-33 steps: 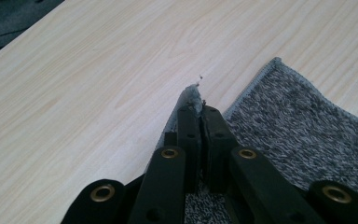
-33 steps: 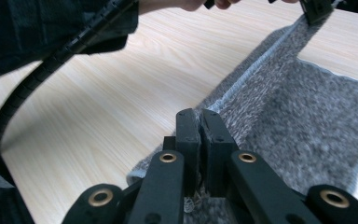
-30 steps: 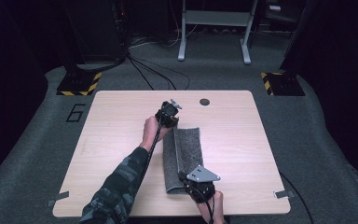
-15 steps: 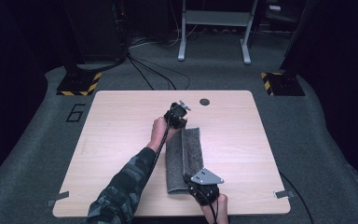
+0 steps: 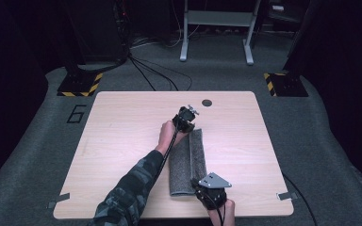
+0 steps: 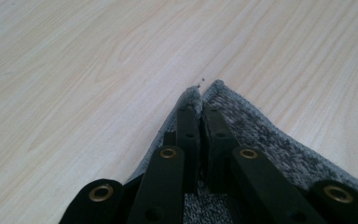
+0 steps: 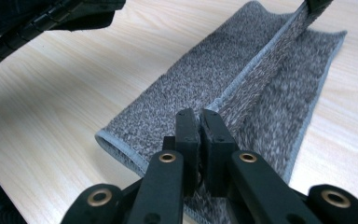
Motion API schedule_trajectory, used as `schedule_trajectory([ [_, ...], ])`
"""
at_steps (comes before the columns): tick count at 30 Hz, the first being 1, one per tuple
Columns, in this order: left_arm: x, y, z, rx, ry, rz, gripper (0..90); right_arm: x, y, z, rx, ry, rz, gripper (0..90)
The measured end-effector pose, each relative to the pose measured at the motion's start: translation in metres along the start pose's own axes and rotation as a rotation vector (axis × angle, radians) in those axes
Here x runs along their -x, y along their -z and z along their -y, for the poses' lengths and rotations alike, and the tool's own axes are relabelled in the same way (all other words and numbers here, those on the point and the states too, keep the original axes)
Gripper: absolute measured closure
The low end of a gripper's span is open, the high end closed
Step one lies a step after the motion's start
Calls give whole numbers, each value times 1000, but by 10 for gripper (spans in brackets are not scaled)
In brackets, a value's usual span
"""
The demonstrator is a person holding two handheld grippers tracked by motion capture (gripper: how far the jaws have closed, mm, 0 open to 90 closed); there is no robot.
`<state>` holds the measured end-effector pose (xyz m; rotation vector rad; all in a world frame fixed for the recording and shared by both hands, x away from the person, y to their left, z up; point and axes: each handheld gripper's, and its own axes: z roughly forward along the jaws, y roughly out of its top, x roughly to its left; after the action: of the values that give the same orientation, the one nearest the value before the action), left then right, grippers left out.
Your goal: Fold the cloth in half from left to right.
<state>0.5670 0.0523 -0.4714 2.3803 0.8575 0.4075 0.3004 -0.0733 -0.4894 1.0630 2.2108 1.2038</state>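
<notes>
A grey towel [image 5: 188, 162] lies folded lengthwise on the wooden desk [image 5: 122, 141], a little right of centre, running from the far middle toward the near edge. The left gripper [image 5: 187, 123] sits at the towel's far end with its jaws clenched on a corner of the cloth, the 2 layers pinched together between them, as the left gripper view shows. The right gripper [image 5: 206, 186] sits at the near end, jaws likewise clamped on the towel's upper edge, which stands up as a taut ridge between the 2 ends in the right gripper view. The person's sleeve [image 5: 132, 188] crosses the desk from the near left.

The work looks like a fold being carried over, with the lifted edge held between both ends. The main risk is uneven travel: if 1 hand leads, the ridge twists and the edges land skewed. Pulling the ends apart too hard could drag the thin corner out of the left jaws, since only a small bite of cloth is held there. Letting the ridge go slack could let the top layer flop back or bunch instead of lying flat
</notes>
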Motion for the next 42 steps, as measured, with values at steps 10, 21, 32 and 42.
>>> schedule_trajectory([
  [10,-5,1,1,42,98,18,385,7,2,9,-56,-30,33,757],
  [21,-17,28,24,64,136,22,218,31,13,22,-138,-108,99,561],
  [32,3,60,83,18,116,30,185,44,-2,17,-176,-127,75,273],
  [42,74,93,149,17,33,93,167,44,-6,25,-207,-128,110,231],
])
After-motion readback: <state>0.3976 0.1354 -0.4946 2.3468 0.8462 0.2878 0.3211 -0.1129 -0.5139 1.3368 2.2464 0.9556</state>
